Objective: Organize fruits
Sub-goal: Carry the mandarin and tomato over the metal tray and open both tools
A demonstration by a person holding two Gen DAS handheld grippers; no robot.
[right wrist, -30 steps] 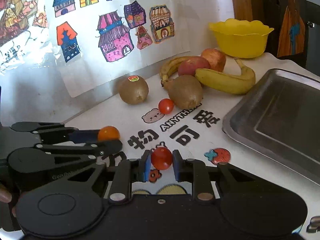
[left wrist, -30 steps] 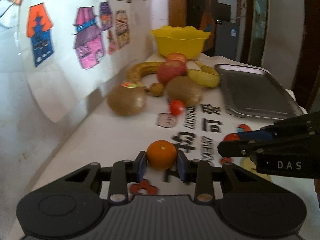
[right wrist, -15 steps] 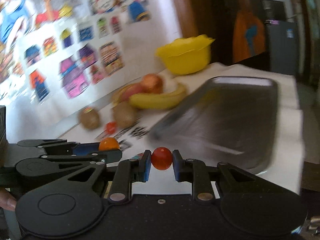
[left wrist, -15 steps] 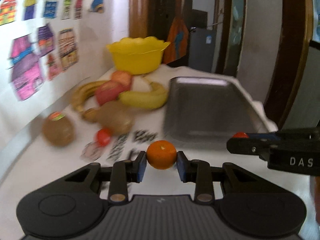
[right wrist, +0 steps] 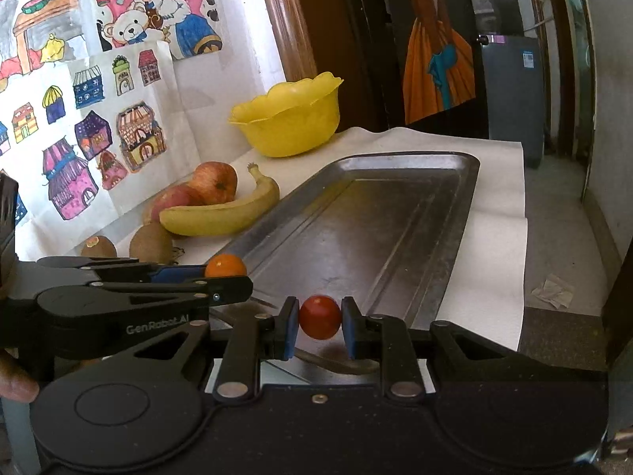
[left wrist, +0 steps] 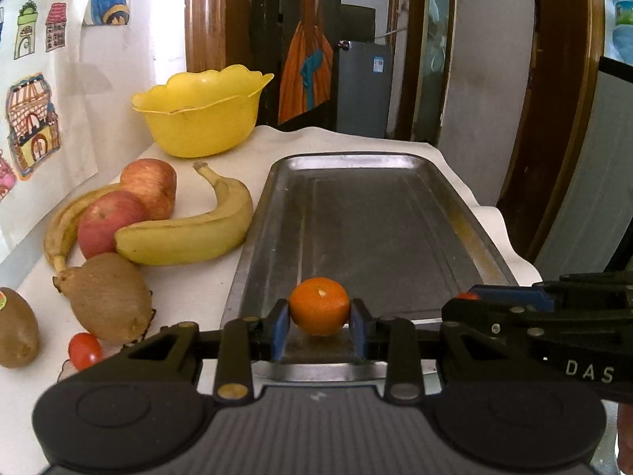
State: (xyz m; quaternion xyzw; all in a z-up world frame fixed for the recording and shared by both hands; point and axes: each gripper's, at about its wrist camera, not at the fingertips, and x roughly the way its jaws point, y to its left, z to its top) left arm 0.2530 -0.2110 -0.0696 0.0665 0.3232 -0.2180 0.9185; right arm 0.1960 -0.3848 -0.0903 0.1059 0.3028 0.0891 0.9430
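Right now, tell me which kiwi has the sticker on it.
The kiwi at the far left edge of the left wrist view, with a round sticker on top. The other kiwi, nearer the tray, shows no sticker.

Both views are sharp and evenly lit by soft daylight. The long grey metal tray carries dull sheen on its rim, brighter in the right wrist view. The white paper-covered wall is nearly washed out. Soft shadows sit under the fruit. Fisheye bending curves the door frames, and the corners go black.
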